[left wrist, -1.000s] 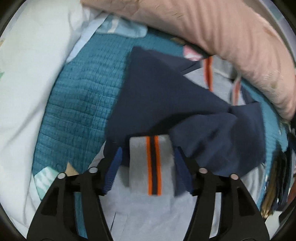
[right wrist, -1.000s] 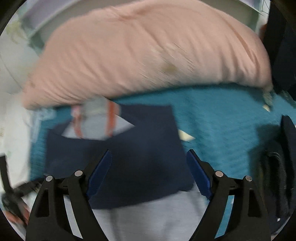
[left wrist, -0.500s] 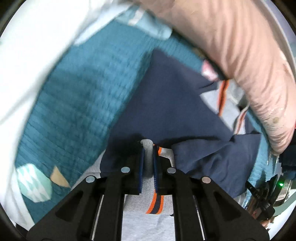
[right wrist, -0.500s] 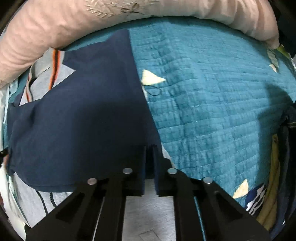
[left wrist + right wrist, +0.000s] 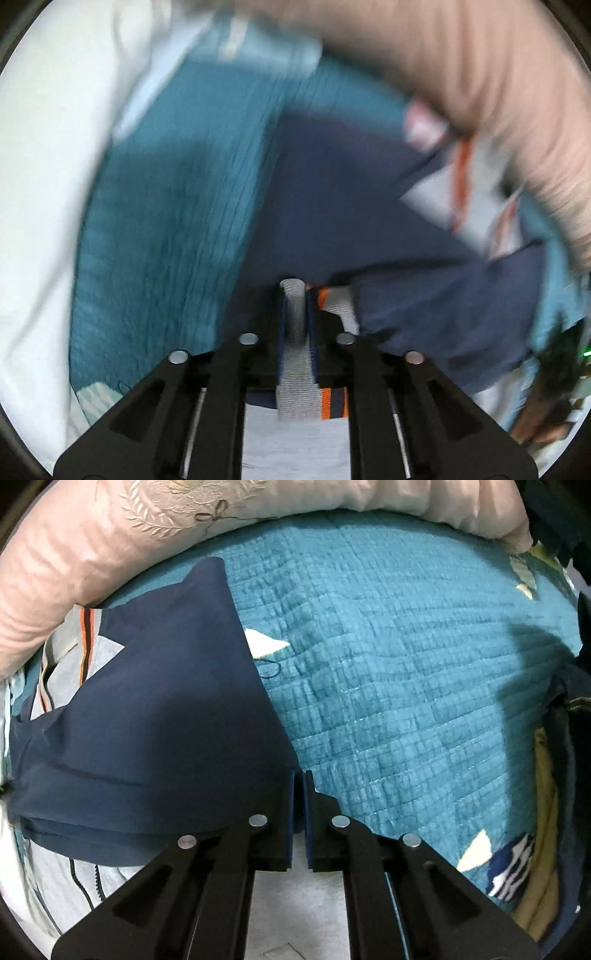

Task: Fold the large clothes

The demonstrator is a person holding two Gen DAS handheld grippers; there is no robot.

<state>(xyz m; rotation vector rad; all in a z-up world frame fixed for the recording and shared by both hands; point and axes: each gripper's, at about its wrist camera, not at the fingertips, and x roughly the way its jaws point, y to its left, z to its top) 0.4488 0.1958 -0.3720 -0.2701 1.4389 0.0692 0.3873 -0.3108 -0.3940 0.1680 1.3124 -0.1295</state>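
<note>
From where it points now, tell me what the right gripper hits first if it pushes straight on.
The right gripper likely meets the navy garment's edge at its tips, then the teal quilt beneath; depth is unclear.

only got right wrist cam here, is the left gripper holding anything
observer: yes, the left gripper is shut on a grey ribbed cuff; its jaws just closed, then eased slightly, with the cuff between them.
operator: whole cuff in there
observer: no, the cuff's orange stripe sits outside the pads, to their right, against the navy garment.
operator: what's left of the quilt
observer: white bedding borders the teal quilt there.
</note>
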